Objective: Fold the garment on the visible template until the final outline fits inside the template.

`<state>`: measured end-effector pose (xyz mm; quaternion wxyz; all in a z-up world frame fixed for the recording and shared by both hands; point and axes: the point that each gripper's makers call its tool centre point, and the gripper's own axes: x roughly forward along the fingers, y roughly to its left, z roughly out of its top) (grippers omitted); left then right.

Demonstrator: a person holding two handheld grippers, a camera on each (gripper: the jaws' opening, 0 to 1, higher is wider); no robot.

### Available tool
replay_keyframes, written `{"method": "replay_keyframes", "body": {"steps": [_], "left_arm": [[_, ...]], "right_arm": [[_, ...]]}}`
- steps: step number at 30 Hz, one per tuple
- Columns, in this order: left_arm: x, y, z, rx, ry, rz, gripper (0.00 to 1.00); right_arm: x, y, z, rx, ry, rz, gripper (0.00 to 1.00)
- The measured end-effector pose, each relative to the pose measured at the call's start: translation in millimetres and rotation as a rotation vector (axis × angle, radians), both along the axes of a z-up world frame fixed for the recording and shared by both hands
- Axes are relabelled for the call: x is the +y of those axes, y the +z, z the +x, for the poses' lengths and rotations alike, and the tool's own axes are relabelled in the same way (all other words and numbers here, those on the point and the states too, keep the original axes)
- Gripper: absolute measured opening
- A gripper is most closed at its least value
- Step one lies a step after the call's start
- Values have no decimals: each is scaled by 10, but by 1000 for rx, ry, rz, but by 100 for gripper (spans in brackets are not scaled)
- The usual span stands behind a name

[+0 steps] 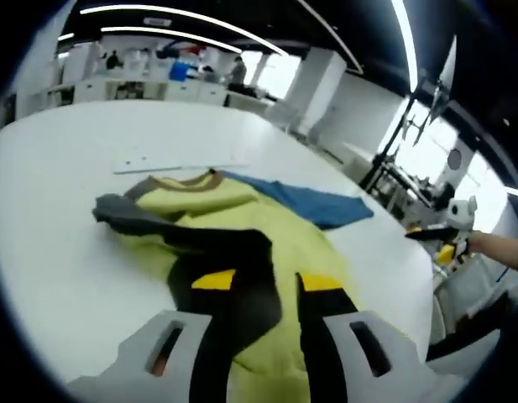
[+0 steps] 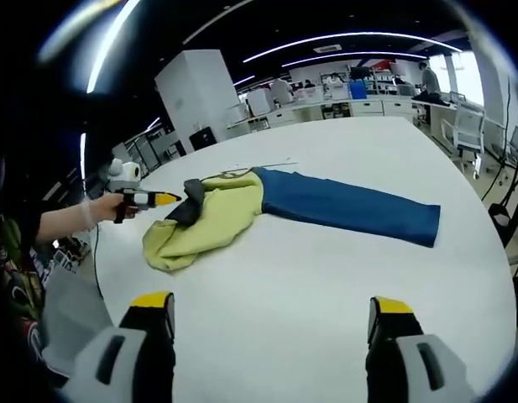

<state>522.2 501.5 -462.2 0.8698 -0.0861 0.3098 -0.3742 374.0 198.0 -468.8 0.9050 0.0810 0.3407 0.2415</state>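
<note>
On white table [image 2: 326,285], yellow-green garment [image 2: 204,220] w/ dark sleeve is pinched at left by left gripper [image 2: 162,199], mid-fold over blue template [image 2: 347,206]; right gripper [image 2: 271,315], jaws apart & empty, is needed next on opposite edge.

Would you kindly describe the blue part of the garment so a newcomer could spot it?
On the large white table lies a crumpled garment. Its blue part stretches flat and long from the yellow-green bunch, the only blue cloth there.

A white table [image 2: 342,277] carries a yellow-green garment [image 2: 204,220] overlapping a blue template [image 2: 347,208].
</note>
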Motion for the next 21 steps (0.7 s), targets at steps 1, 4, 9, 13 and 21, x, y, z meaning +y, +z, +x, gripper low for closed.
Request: {"method": "replay_keyframes", "body": {"steps": [1, 4, 9, 13, 21], "left_arm": [[82, 26, 33, -1, 22, -5, 31], [263, 29, 82, 5, 55, -2, 36], [533, -23, 120, 40, 121, -18, 32], [666, -157, 41, 92, 151, -31, 28], [645, -367, -222, 221, 186, -125, 25]], "right_arm": [[10, 2, 5, -1, 0, 2, 97], [38, -1, 6, 0, 7, 2, 97], [56, -12, 7, 2, 11, 4, 96], [65, -13, 2, 2, 14, 3, 96], [40, -30, -20, 9, 12, -4, 96]]}}
